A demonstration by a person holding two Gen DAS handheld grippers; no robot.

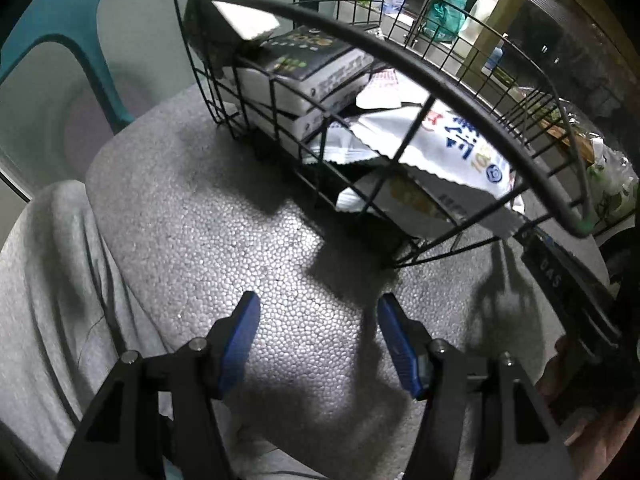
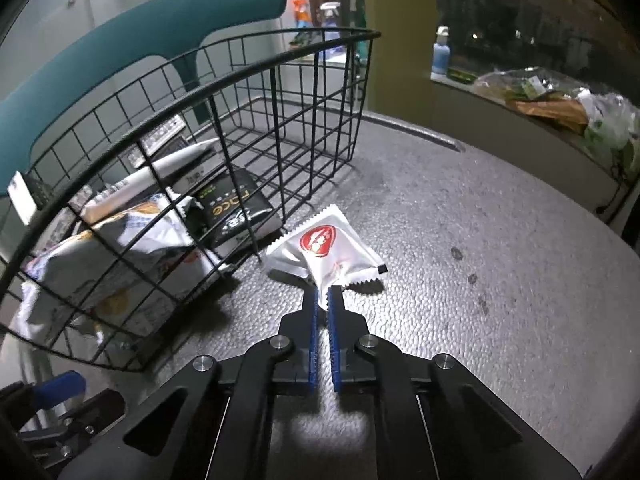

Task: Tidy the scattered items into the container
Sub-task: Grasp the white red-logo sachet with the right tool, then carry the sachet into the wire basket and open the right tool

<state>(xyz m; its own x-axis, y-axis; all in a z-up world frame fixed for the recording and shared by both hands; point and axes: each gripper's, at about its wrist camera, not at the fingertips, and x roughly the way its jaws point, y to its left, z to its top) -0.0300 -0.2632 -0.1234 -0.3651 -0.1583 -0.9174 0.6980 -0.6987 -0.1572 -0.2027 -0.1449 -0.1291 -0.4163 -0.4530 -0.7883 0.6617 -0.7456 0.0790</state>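
A black wire basket (image 1: 400,60) stands on the grey foam surface (image 1: 224,216), holding dark boxes (image 1: 316,60), a white snack bag (image 1: 452,140) and a white flat box (image 1: 236,0). My left gripper (image 1: 318,312) hovers open in front of the basket, with nothing between its fingers. In the right wrist view the basket (image 2: 280,128) is on the left, and a white sachet with a red logo (image 2: 324,248) lies on the foam just outside its near corner. My right gripper (image 2: 322,294) is shut on the sachet's near edge.
A teal plastic chair (image 2: 120,52) stands behind the basket. A ledge at the right carries bottles (image 2: 440,54) and plastic bags (image 2: 560,100). A person's grey-clothed leg (image 1: 40,280) lies at the left of the foam. Bare foam (image 2: 480,240) stretches to the right of the sachet.
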